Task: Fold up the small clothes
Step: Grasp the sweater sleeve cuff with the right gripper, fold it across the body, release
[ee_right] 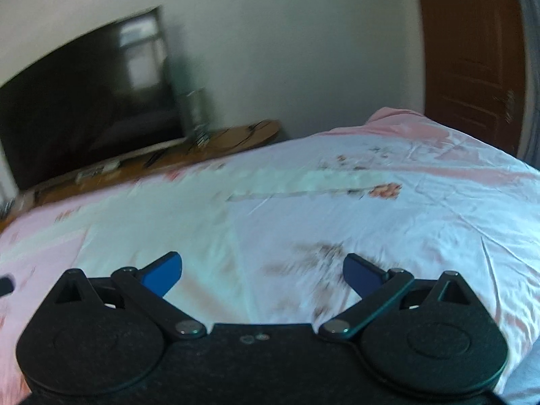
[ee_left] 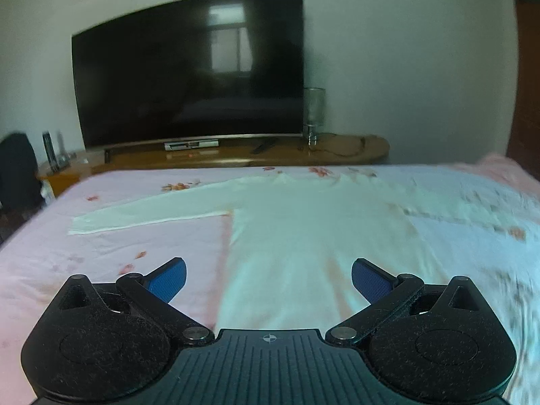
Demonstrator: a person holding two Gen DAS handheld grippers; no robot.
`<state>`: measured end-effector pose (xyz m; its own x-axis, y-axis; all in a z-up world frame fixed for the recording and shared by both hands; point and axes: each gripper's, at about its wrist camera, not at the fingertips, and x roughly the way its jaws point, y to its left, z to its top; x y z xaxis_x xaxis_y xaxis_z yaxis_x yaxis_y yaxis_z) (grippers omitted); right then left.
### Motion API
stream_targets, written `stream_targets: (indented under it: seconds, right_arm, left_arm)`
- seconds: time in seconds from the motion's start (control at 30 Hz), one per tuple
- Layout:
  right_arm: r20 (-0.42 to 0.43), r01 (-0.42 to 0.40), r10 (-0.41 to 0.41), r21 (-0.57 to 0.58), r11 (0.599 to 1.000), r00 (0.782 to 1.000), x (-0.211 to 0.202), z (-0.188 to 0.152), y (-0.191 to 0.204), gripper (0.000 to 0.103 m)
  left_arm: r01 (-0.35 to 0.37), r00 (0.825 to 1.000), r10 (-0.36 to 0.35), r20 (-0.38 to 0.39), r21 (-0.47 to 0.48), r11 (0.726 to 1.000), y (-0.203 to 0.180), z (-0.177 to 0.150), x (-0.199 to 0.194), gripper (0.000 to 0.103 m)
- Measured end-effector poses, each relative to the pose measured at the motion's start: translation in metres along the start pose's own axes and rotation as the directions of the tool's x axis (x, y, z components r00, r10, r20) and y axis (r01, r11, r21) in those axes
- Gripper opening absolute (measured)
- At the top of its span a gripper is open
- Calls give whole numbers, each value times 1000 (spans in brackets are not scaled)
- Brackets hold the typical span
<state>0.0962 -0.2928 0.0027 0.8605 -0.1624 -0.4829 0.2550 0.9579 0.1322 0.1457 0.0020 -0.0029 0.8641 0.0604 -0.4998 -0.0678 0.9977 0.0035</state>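
White long-sleeved top [ee_left: 314,236] lies flat on the bed [ee_left: 111,256], face not determinable, hem toward the bottom of the left wrist frame, neckline toward the upper centre. One sleeve [ee_left: 152,214] runs out straight to the left of frame; the other sleeve [ee_right: 314,184] extends to the right and is blurred in both views. Left claw [ee_left: 269,281]: wide open, nothing held, poised over the hem region at lower centre, contact with cloth not confirmed. Right claw [ee_right: 262,276]: wide open, empty, above the floral sheet in the lower middle of its frame, right of the garment body. TV [ee_left: 189,67] and the counter [ee_left: 216,158] beneath it sit behind the bed; not relevant. Judgement: no fold started; garment spread and ready. For a clean first fold, each claw should pinch a single edge point, cuff or shoulder seam, taking only the top and not the sheet under it. Lift low, carry the sleeve across the body, keep the crease parallel to the side seam. Risk: thin white cloth on a pale sheet, edges hard to pick out.
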Motion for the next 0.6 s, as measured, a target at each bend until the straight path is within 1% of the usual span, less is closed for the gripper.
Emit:
stream_targets:
  seconds: [0.03,0.1,0.2,0.33,0.37,0.4,0.43,0.47,0.5,0.57,0.6]
  right_arm:
    - [10,1,-2,24,1000,1000,10,6,-11,100]
    - [23,29,-31,77,997,999,37,22,-35,100]
    - [31,71,-76,133,989,997,87,45,-70,99]
    - [18,114,-120,196,974,993,159,64,-107,97]
    - [10,120,-125,218,969,992,180,67,-117,92]
    - [-7,128,-130,245,961,991,203,69,-128,69]
    - [-32,140,-136,268,953,990,221,70,-137,54]
    - [-66,151,-137,305,940,988,244,69,-148,46]
    - [-87,154,-132,345,926,987,263,66,-159,49]
    - [-112,170,-136,397,902,984,289,61,-174,50]
    - [-119,161,-121,427,890,985,300,58,-182,50]
  left_arm:
    - [0,1000,0,-8,-17,1000,0,4,14,103]
    - [-10,999,9,-52,-22,1000,-3,12,51,103]
    - [-18,996,19,-90,9,1000,-15,23,100,103]
    - [-26,991,30,-132,33,999,-36,29,148,103]
    - [-32,988,38,-147,39,999,-40,29,159,103]
    - [-35,985,41,-165,41,999,-44,29,172,103]
    - [-35,982,43,-181,44,998,-47,28,183,103]
    - [-39,979,47,-199,48,998,-49,28,193,103]
    - [-45,975,55,-214,52,998,-51,27,204,103]
    - [-61,971,72,-230,56,997,-52,28,219,103]
    - [-70,969,80,-234,54,996,-51,30,226,103]
